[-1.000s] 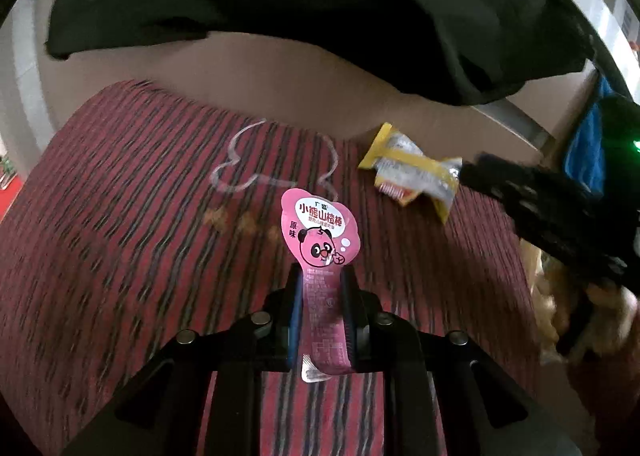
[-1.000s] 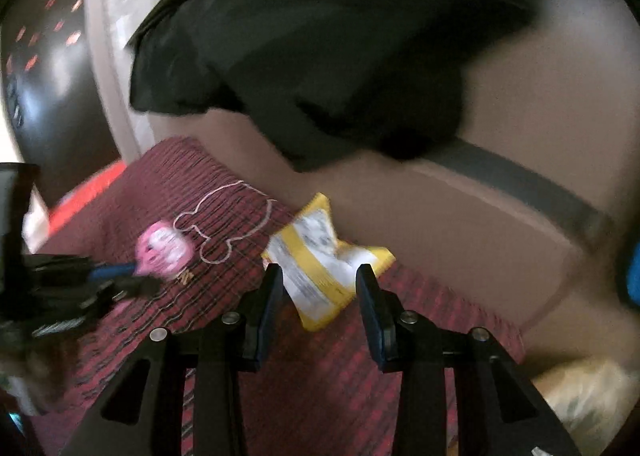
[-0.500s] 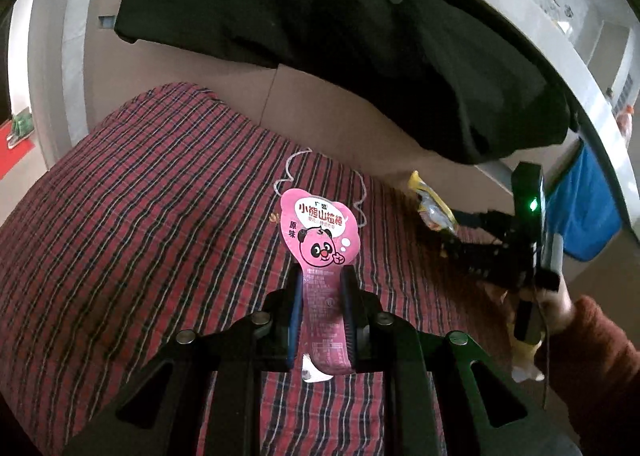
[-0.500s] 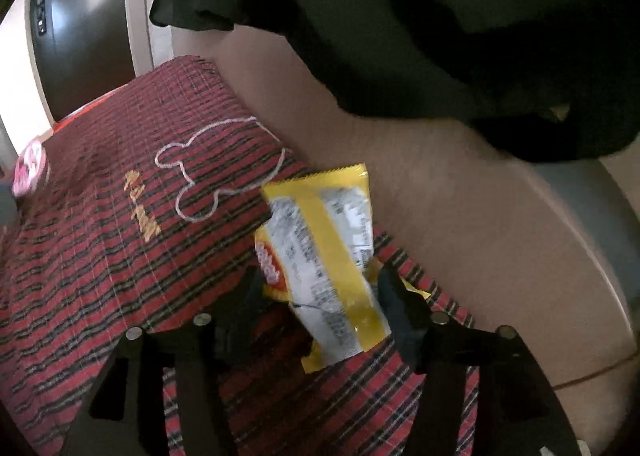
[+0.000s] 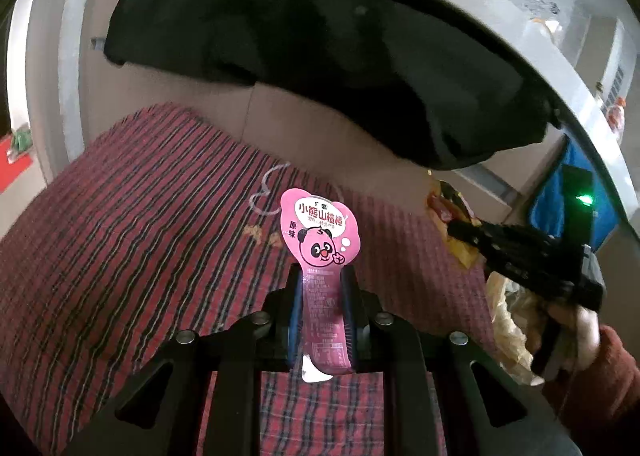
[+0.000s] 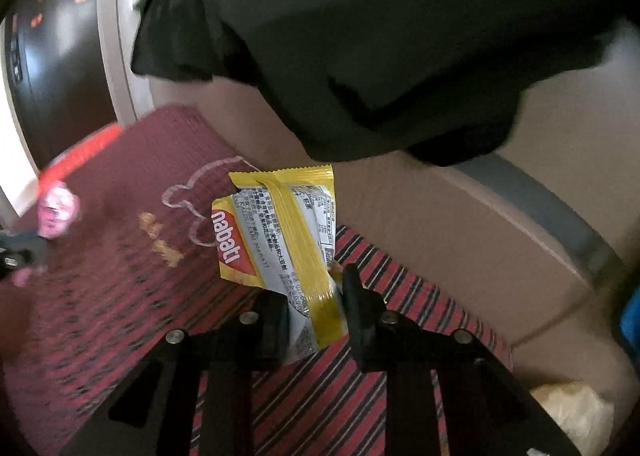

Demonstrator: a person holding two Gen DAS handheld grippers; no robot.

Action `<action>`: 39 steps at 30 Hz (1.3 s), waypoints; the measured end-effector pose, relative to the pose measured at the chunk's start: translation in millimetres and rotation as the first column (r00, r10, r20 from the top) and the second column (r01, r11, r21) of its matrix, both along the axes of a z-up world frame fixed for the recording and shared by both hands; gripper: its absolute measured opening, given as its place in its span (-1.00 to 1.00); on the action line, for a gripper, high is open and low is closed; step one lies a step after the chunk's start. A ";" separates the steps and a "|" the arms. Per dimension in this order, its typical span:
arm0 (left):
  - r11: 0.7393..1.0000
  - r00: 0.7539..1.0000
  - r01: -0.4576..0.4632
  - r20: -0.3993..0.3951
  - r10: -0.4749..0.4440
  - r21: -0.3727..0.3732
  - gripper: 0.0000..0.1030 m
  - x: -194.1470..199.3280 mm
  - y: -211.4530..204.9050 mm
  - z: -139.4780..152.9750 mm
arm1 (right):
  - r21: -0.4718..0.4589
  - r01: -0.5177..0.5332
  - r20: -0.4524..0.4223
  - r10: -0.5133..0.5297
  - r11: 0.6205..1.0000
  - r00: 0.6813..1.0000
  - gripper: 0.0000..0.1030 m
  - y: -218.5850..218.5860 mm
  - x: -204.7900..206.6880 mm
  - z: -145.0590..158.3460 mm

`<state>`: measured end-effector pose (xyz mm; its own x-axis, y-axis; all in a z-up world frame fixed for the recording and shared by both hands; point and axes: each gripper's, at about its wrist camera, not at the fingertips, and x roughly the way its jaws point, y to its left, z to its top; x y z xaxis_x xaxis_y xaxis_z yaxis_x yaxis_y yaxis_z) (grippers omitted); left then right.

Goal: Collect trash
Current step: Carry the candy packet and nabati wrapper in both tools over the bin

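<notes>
left gripper [image 5: 322,308]: clamped on the lower strip of the pink wrapper, blue pads pressed to both sides, jaws narrow.
pink wrapper [image 5: 320,232]: stands upright out of the left jaws, its round head with a cartoon panda face and chinese print above the fingertips; a white torn end hangs below the pads. in the right wrist view it is a blurred pink blob at 9 o'clock.
right gripper [image 6: 316,308]: jaws have just been closing, with the yellow wrapper between them; both black fingers now press its lower end, so it is gripped.
yellow wrapper [image 6: 280,224]: yellow and silver snack packet with a red "nabati" logo, crumpled at the bottom where the fingers meet it, upper end standing up toward 12 o'clock. in the left wrist view only a yellow and red scrap shows at the tip of the right gripper, at 3 o'clock.
striped cloth [image 5: 132,240]: red with dark and pale stripes, spread under both grippers; a white outline drawing and small orange marks lie on it, at 12 o'clock of the pink wrapper's head.
black garment [image 5: 320,68]: draped over the tan backrest behind the cloth, filling the 12 o'clock part of both views.
person's hand [image 5: 576,320]: at 4 o'clock in the left wrist view, red sleeve behind it, wrapped round the right gripper's handle.
crinkled pale bag [image 5: 508,316]: just beside that hand; contents cannot be told.
</notes>
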<state>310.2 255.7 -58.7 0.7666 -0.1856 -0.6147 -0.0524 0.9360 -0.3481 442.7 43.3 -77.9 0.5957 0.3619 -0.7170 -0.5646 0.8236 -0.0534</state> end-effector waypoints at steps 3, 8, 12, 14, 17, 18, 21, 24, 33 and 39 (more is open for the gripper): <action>1.000 0.999 0.011 0.040 -0.012 0.014 -0.64 -5.5 -15.6 15.1 | 0.047 -0.001 0.001 0.001 0.999 1.000 -0.59 -10.8 -24.2 18.6; 0.997 0.993 0.025 0.113 -0.033 0.066 -0.64 -13.8 -43.7 42.9 | 0.104 -0.004 0.031 0.001 0.995 1.000 -0.59 -28.7 -65.9 49.8; 0.995 0.985 0.037 0.164 -0.053 0.098 -0.64 -18.8 -66.7 65.5 | 0.133 -0.002 0.077 -0.008 0.991 0.997 -0.59 -41.7 -88.3 70.1; 0.993 0.980 0.044 0.189 -0.065 0.113 -0.64 -22.0 -77.4 75.6 | 0.147 0.001 0.099 -0.016 0.989 0.995 -0.59 -45.5 -92.2 77.3; 0.988 0.970 0.052 0.228 -0.084 0.144 -0.64 -26.6 -95.0 90.6 | 0.184 0.020 0.122 -0.043 0.983 0.992 -0.59 -65.0 -105.0 92.8; 0.987 0.967 0.053 0.239 -0.089 0.152 -0.64 -27.5 -101.0 94.6 | 0.194 0.025 0.128 -0.051 0.981 0.991 -0.59 -69.9 -108.1 96.3; 0.983 0.957 0.063 0.270 -0.110 0.175 -0.64 -31.0 -121.3 106.0 | 0.220 0.046 0.151 -0.081 0.974 0.985 -0.59 -86.8 -115.7 106.4; 0.979 0.947 0.077 0.294 -0.131 0.186 -0.64 -32.9 -141.0 114.9 | 0.242 0.065 0.177 -0.110 0.968 0.978 -0.59 -104.1 -123.0 120.1; 0.967 0.910 0.141 0.357 -0.211 0.212 -0.64 -30.6 -211.1 134.3 | 0.283 0.146 0.238 -0.217 0.948 0.947 -0.59 -166.8 -144.8 144.6; 0.954 0.895 0.183 0.362 -0.262 0.238 -0.64 -29.6 -253.8 137.6 | 0.301 0.201 0.247 -0.280 0.932 0.928 -0.59 -206.9 -151.1 147.8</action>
